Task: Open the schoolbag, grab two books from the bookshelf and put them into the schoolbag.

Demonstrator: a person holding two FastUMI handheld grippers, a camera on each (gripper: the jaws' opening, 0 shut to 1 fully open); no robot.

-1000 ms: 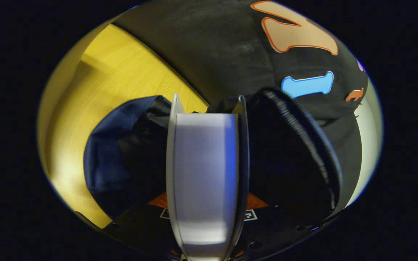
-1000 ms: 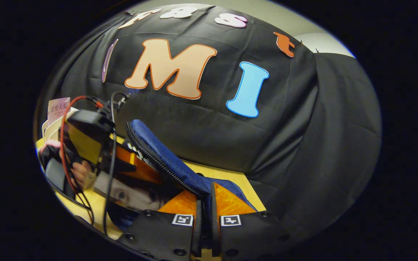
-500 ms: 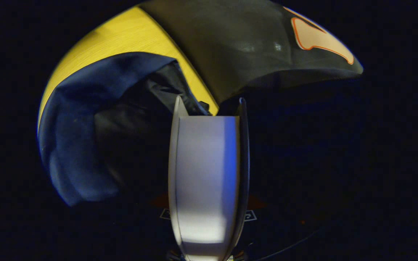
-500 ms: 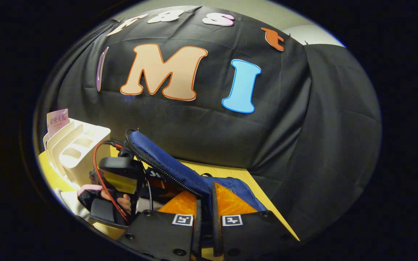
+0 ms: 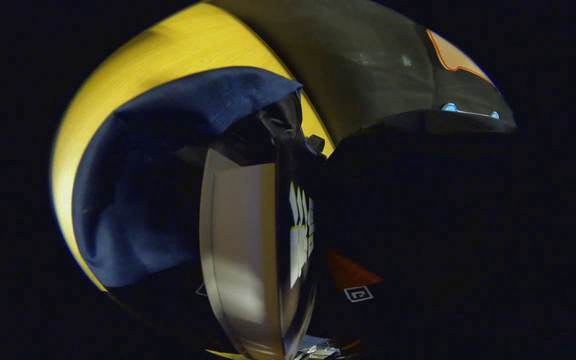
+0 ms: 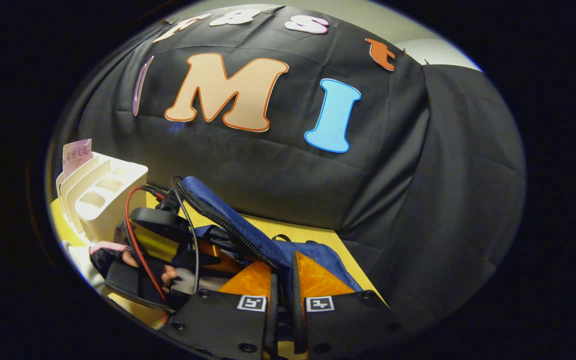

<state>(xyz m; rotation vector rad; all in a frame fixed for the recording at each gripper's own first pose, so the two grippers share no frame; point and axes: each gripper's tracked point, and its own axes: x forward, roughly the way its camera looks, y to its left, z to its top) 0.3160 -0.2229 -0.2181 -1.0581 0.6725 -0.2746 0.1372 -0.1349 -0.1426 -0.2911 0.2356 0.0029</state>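
Left gripper view looks down into the mouth of the blue schoolbag (image 5: 168, 165), which lies on the yellow table (image 5: 133, 65); a book (image 5: 248, 240) stands on edge between this gripper's fingers, its pale page edges toward the camera and its dark cover with light lettering on the right; the left gripper (image 5: 288, 280) appears clamped on the book, though one finger is hidden behind it, so the grip is a judgement from how the book sits; the book's far end is already inside the dark lining, which suggests the insertion step is well along.

Right gripper view shows why the bag gapes; the right gripper (image 6: 283, 280) has its fingers nearly together on the bag's blue flap (image 6: 233, 225), just by the zipper teeth, holding that edge up and back so the opening stays wide for the other hand; farther left, the person's hand (image 6: 133, 260) grips the other tool low and tilted down toward the bag, cables looping over it; behind it stands the white bookshelf (image 6: 103, 195), with a pink-topped book (image 6: 77, 155) left in a far slot.

Releasing cleanly calls for the book to slide past the lining without catching, and for the flap to be kept raised.
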